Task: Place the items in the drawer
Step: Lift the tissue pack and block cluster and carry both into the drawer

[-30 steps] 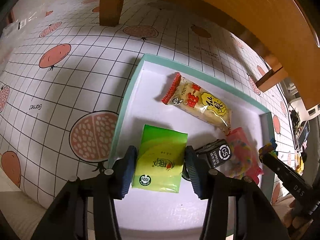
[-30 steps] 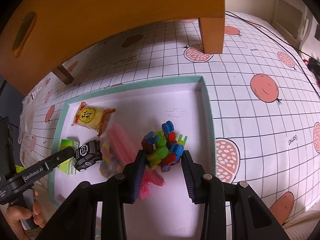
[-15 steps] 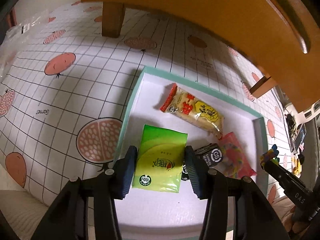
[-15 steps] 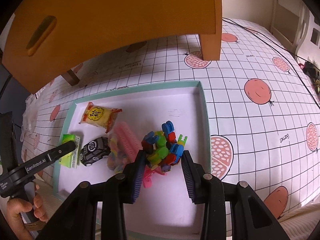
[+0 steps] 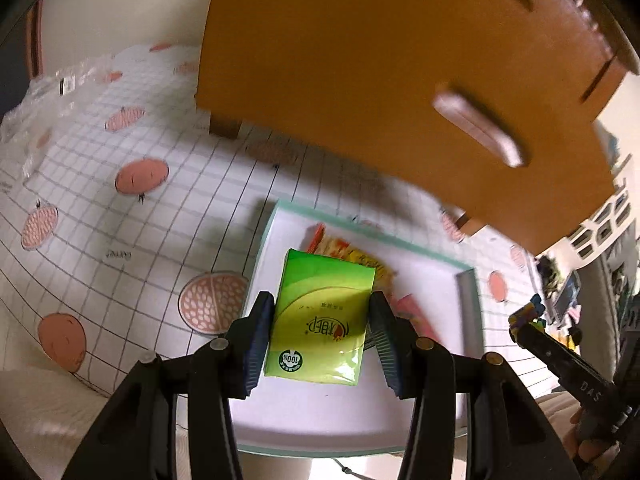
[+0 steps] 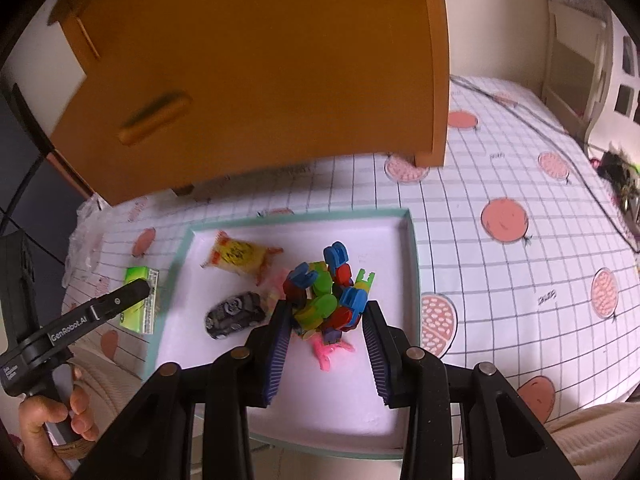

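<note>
Left claw (image 5: 322, 336) grips green packet (image 5: 320, 316); right claw (image 6: 326, 334) grips toy blocks (image 6: 326, 300).

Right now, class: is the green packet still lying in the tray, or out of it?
Out. The left tongs grip the green packet in the air, beyond the tray rim.
</note>
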